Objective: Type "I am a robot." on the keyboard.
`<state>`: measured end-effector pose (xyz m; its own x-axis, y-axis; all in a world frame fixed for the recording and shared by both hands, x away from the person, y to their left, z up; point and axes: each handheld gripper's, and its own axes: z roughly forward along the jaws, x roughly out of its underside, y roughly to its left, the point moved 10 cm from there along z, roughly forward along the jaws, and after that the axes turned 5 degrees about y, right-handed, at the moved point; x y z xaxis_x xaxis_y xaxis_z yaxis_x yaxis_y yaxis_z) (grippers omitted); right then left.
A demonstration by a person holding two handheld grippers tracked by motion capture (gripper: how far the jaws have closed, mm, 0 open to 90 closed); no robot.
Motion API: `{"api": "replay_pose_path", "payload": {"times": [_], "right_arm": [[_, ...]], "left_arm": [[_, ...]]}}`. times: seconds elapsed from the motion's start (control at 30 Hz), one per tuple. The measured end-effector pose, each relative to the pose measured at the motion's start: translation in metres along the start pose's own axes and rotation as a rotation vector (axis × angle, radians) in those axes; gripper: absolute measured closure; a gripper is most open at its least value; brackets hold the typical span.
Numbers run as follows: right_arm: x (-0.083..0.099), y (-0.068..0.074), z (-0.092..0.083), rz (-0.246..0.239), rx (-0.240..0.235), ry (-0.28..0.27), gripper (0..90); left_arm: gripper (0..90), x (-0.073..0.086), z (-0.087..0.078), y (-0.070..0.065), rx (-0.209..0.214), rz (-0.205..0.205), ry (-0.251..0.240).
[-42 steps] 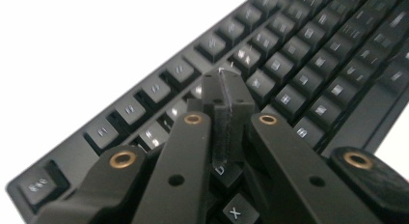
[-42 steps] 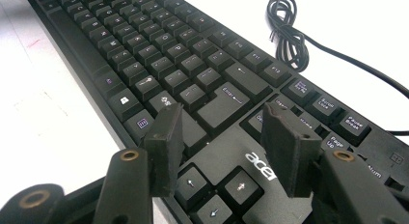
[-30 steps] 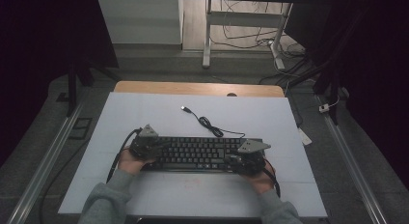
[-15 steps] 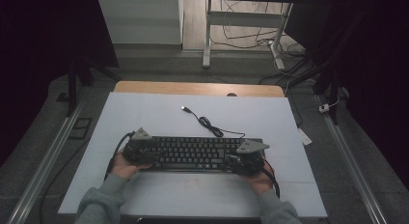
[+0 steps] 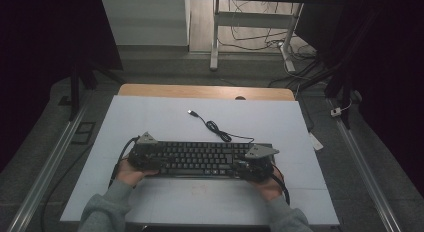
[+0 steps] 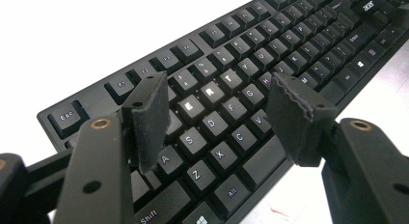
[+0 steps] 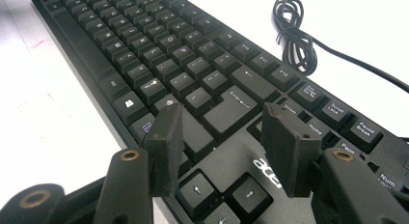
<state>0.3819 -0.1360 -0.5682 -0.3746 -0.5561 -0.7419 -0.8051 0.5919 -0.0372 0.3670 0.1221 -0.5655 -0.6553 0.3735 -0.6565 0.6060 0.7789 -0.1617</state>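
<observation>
Flanking the keyboard [image 5: 200,159], left tool [image 5: 150,158] just opening, right tool [image 5: 252,167] agape.

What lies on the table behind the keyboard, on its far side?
Behind the keyboard, its black cable lies loosely bunched on the white table, ending in a USB plug. Where the cable joins the keyboard cannot be made out.

Overhead forward-down view; two close tool views, shared keyboard [image 5: 202,158].

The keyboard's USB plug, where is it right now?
In the high view the USB plug lies on the white tabletop beyond the keyboard, left of centre, its coiled cable trailing back toward the keyboard.
</observation>
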Motion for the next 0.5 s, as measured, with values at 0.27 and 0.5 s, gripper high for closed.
{"api": "replay_pose_path", "payload": {"times": [0.27, 0.5], "right_arm": [[-0.009, 0.003, 0.001, -0.001, -0.016, -0.024, 51.8], [-0.017, 0.008, 0.002, 0.014, -0.048, -0.036, 69.9]], "left_arm": [[39.8, 0.001, 0.003, -0.001, -0.012, 0.013, 0.016], [39.4, 0.003, 0.005, -0.002, -0.018, 0.024, 0.029]]}}
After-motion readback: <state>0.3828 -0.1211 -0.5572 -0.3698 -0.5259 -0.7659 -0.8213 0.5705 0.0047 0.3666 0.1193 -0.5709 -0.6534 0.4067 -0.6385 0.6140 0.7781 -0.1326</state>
